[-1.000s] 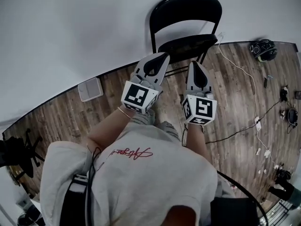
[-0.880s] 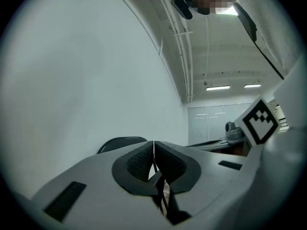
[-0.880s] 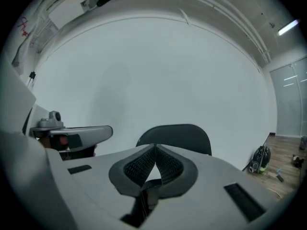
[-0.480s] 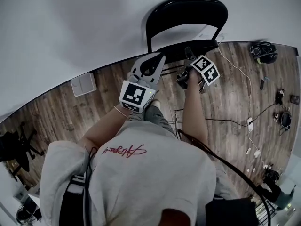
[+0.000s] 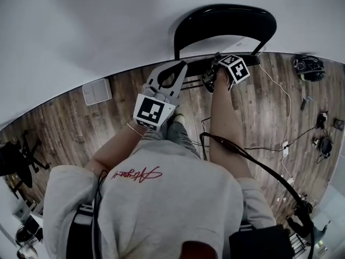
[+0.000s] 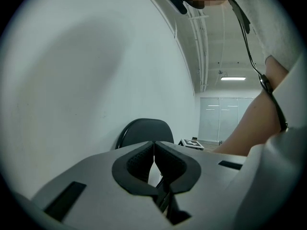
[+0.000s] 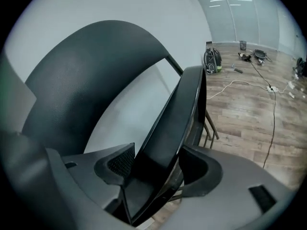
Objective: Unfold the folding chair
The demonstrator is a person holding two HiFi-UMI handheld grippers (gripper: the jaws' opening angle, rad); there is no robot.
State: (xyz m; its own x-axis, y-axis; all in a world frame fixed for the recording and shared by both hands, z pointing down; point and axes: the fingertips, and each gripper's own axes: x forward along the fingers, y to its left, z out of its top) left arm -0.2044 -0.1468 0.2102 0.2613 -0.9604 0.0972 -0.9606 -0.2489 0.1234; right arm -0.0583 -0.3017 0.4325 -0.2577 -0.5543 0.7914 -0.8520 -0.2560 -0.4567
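Observation:
The black folding chair stands against the white wall, its curved backrest (image 5: pixel 226 23) above the tilted-up seat (image 5: pixel 197 66). My right gripper (image 5: pixel 218 60) points down at the seat's front edge. In the right gripper view the seat's edge (image 7: pixel 177 119) runs between the jaws of the right gripper (image 7: pixel 158 164). They are opening and a gap shows at the right pad. The backrest (image 7: pixel 86 75) fills the left of that view. My left gripper (image 5: pixel 183 63) is shut and empty, held level just left of the seat. Past the left gripper's (image 6: pixel 153 145) tips shows the backrest (image 6: pixel 144 131).
A white box (image 5: pixel 97 92) lies on the wooden floor at the left by the wall. Cables (image 5: pixel 285 144) trail over the floor at the right, with a dark bundle (image 5: pixel 307 66) by the wall. A black stand (image 5: pixel 16 166) is at the far left.
The right gripper has rolled over and dropped to the seat's edge, and its jaws have opened round it. The left gripper has edged toward the chair, still shut.

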